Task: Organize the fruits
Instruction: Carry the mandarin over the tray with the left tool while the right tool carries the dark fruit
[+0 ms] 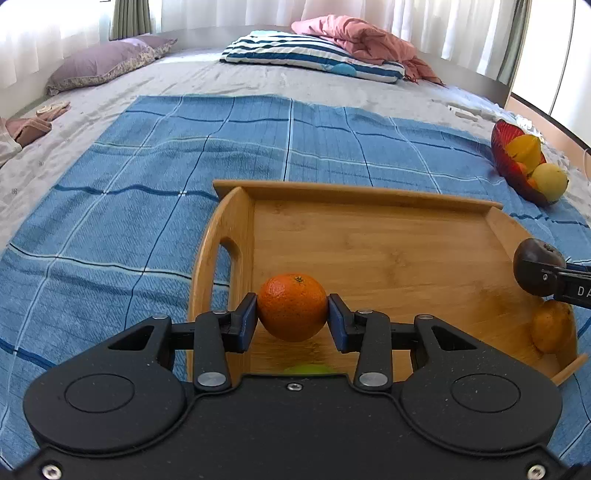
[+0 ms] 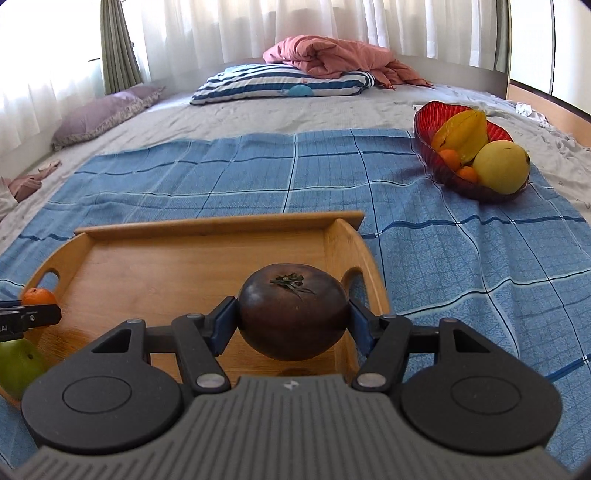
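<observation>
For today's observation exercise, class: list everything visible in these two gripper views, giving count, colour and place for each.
tray: one, light wood, on the blue cloth
orange: one, orange, held over the tray's left end
dark fruit: one, brown-purple, held over the tray's right end
green fruit: one, green, tray's near-left corner
yellow-orange fruit: one, tray's right end
bowl: one, red, right on the cloth, holding starfruit, yellow round fruit, small oranges
checked cloth: one, blue, on the bed
pillows: striped and purple, far end
blanket: one, pink, crumpled
curtains: white, behind
left gripper: black, shut on the orange
right gripper: black, shut on the dark fruit
</observation>
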A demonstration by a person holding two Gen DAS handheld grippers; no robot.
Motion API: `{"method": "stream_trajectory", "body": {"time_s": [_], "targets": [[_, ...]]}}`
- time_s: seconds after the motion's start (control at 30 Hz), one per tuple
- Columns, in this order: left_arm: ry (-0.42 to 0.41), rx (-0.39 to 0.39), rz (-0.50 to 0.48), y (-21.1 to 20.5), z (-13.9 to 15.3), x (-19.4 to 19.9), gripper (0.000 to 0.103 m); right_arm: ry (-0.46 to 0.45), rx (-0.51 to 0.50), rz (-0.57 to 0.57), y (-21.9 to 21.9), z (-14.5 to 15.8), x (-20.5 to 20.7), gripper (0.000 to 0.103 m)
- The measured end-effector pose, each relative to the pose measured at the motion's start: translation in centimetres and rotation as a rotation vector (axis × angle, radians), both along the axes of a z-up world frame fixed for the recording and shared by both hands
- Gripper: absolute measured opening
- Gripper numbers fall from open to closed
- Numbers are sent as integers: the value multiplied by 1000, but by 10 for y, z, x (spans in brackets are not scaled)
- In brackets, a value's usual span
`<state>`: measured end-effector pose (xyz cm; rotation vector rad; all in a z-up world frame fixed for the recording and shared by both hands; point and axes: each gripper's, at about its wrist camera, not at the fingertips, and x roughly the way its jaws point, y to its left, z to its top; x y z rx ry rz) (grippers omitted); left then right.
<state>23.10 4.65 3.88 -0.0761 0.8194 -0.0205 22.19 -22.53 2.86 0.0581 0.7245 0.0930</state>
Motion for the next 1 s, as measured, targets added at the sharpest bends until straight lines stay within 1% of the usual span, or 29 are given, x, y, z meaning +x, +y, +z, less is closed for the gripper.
{"method": "stream_trajectory", "body": {"time_s": [0.4,0.83,1.0], "targets": [[20,-11,5,4,-10,4,38,23,-27,-7,1,-11,3,66],[6,-1,-2,2,-12,1,39,23,-29,-7,2,-14,2,67],[8,-4,-3,3,-12,0,39,21,-33,-3,3,-14,1,70]]}}
